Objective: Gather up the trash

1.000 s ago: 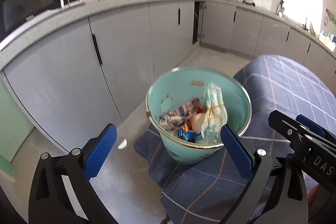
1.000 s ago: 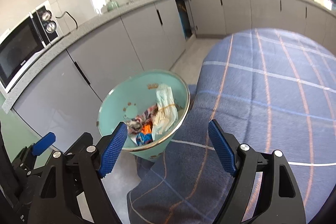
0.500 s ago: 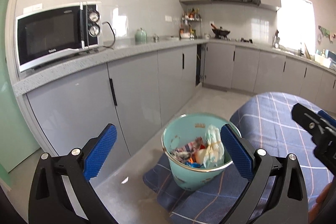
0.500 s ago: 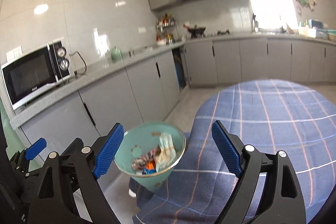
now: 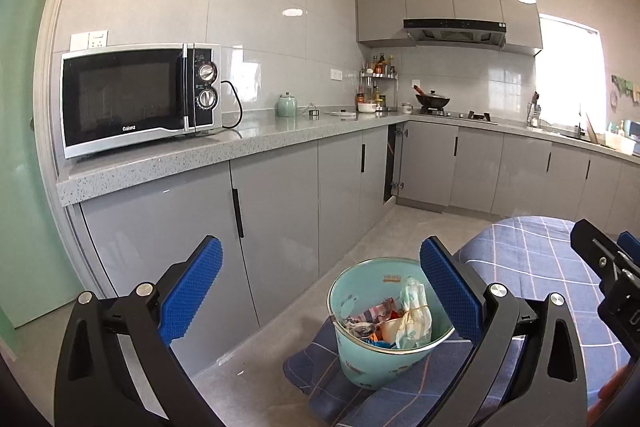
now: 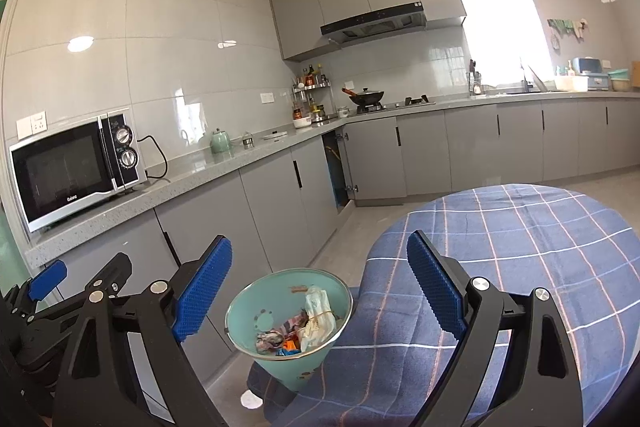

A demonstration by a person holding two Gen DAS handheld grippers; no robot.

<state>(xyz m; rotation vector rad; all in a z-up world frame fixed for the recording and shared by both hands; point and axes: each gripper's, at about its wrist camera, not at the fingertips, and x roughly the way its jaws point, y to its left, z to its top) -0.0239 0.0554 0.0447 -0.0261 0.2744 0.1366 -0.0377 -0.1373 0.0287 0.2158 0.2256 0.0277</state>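
A mint-green bin [image 5: 362, 367] stands at the left edge of a table with a blue checked cloth [image 5: 536, 267]. It holds crumpled wrappers and a white plastic bag [image 5: 414, 315]. The bin also shows in the right wrist view [image 6: 256, 311] with the same trash [image 6: 316, 319] inside. My left gripper [image 5: 320, 291] is open and empty, raised well back from the bin. My right gripper [image 6: 320, 287] is open and empty, also high and back. The right gripper's body shows at the right edge of the left wrist view [image 5: 608, 271].
Grey kitchen cabinets [image 5: 280, 211] run along the left under a speckled counter with a microwave [image 5: 136, 99]. A stove with a wok [image 6: 366, 95] is at the far corner. Grey floor [image 5: 248, 387] lies between the cabinets and the table. The cloth [image 6: 520, 247] covers the round table.
Both grippers have pulled up and back from the bin, so it looks smaller and lower in both views. Both stayed open. The bin and its trash have not moved.
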